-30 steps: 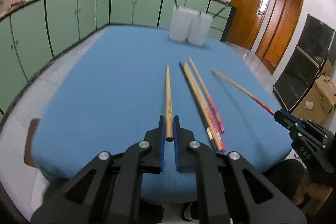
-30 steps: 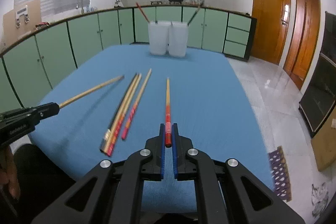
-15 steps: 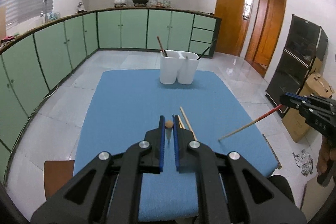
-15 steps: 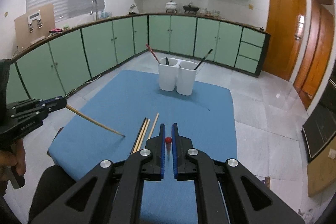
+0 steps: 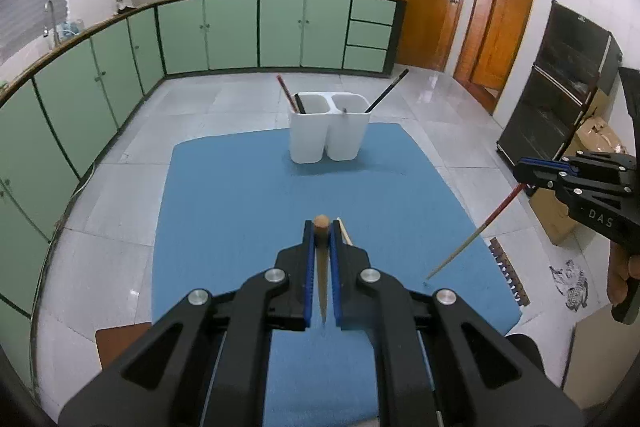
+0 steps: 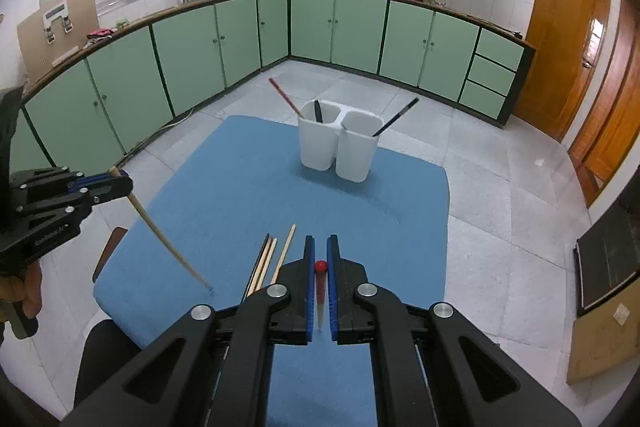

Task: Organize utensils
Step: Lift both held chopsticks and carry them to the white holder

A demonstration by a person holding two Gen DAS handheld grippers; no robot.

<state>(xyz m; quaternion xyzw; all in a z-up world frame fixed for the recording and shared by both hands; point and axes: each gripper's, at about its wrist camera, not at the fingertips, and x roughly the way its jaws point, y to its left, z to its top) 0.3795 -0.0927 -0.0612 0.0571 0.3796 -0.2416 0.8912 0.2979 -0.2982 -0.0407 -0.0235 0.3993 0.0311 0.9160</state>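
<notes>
My left gripper (image 5: 321,227) is shut on a plain wooden chopstick (image 5: 322,267), which hangs tip-down between the blue pads, high above the blue table (image 5: 224,211). My right gripper (image 6: 320,241) is shut on a red-ended chopstick (image 6: 321,285), held the same way. Each view shows the other gripper at its edge: the right gripper (image 5: 522,173) with its red-ended chopstick (image 5: 472,239), the left gripper (image 6: 122,183) with its wooden chopstick (image 6: 168,243). Loose chopsticks (image 6: 264,263) lie on the near part of the table. A white two-compartment holder (image 6: 340,147) stands at the far end.
The holder's left compartment has a red chopstick (image 6: 284,97) and a black utensil, the right one a black chopstick (image 6: 396,117). Green cabinets (image 6: 200,59) run round the tiled floor. A black cabinet (image 5: 560,99) and cardboard boxes stand to the right.
Both grippers have risen well above the table, each lifting its chopstick off the cloth. The chopsticks went from lying flat to hanging tip-down. The holder and table now look farther below.
</notes>
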